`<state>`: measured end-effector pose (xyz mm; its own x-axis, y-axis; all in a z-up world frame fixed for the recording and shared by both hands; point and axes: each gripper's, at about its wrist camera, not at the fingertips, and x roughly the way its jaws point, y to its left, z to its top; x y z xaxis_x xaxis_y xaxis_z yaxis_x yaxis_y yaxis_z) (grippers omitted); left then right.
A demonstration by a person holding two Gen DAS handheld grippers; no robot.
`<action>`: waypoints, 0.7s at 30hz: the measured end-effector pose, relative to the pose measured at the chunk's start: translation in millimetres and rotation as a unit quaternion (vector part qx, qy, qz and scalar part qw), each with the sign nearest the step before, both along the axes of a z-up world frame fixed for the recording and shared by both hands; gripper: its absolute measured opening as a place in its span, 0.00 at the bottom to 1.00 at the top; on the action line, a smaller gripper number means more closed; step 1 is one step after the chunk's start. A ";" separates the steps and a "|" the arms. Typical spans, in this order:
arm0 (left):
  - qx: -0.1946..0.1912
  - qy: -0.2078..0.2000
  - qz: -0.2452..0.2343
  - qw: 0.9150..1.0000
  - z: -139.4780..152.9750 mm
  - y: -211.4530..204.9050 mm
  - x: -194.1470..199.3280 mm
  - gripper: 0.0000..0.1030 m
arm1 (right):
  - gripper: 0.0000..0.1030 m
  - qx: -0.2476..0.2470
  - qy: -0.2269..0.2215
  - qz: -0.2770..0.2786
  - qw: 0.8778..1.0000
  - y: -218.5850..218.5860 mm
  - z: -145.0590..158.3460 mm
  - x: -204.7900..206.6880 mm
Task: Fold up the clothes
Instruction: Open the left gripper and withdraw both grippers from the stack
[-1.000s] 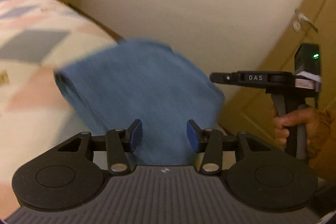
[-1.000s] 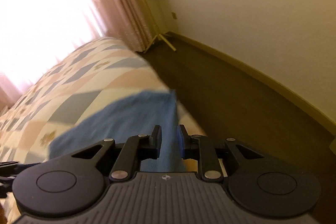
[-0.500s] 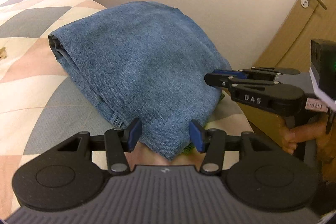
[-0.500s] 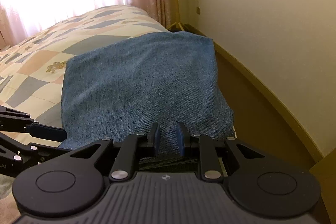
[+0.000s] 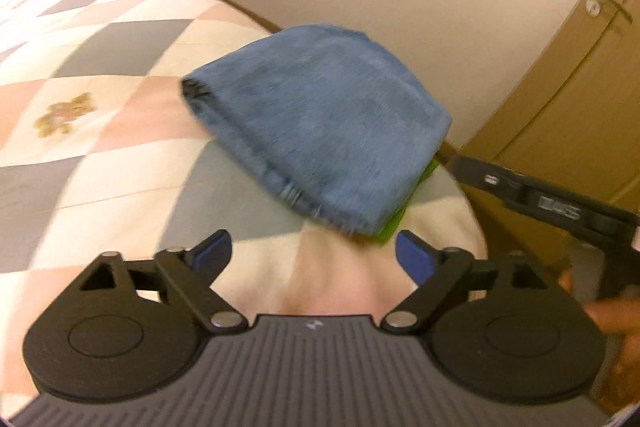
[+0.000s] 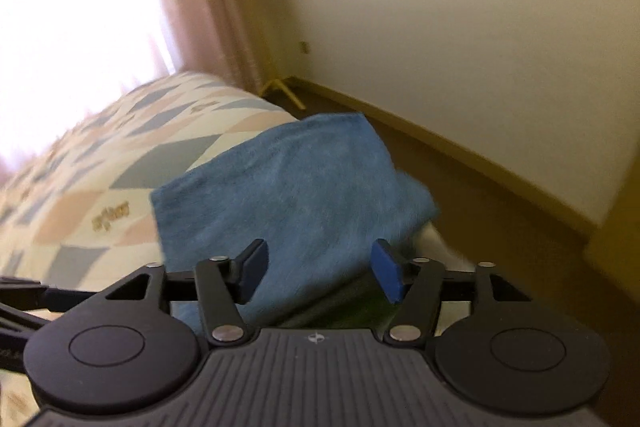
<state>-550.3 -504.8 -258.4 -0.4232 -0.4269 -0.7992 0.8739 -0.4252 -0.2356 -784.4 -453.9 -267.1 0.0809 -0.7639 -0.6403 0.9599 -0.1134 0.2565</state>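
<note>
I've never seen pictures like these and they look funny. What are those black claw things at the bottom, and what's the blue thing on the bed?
Those black claws are grabbing tools, one held in each of a person's hands. Each tool carries a small camera looking out along its two fingers, so every picture shows its own claw at the bottom.

One picture comes from the left gripper. Its jaws are opening and nothing is between them. On the right you can see the other tool and a bit of the person's hand.

The other picture comes from the right gripper. Its jaws are opening too and pinch nothing.

The blue thing is folded jeans, lying on the bed near its edge. Something green peeks out underneath. Nothing is held.
</note>
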 end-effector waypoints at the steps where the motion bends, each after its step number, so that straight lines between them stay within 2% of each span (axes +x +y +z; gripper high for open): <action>1: -0.001 -0.014 -0.003 1.000 8.4 5.7 3.9 0.86 | 0.73 0.004 -0.016 -0.019 1.000 15.1 4.6 1.2; 3: -0.004 -0.045 -0.006 0.999 24.7 16.2 10.1 0.97 | 0.83 0.004 -0.052 -0.044 0.998 37.1 10.7 7.8; 5: -0.014 -0.069 -0.011 0.997 43.0 26.6 14.4 0.99 | 0.90 0.009 -0.084 -0.066 0.994 60.7 24.3 12.9; 7: -0.028 -0.088 -0.016 0.996 63.9 39.4 19.7 0.99 | 0.92 0.011 -0.097 -0.082 0.992 82.5 44.5 16.7; 9: -0.043 -0.096 -0.021 0.994 82.7 50.9 24.8 0.99 | 0.97 0.006 -0.092 -0.095 0.991 102.4 66.6 24.0; 15: -0.121 -0.127 -0.021 0.984 138.2 93.5 42.8 0.99 | 0.98 -0.029 -0.059 -0.116 0.991 145.2 124.6 49.6; 21: -0.149 -0.106 -0.005 0.983 173.4 117.6 66.6 0.99 | 0.98 -0.043 -0.036 -0.128 0.990 169.1 157.0 71.2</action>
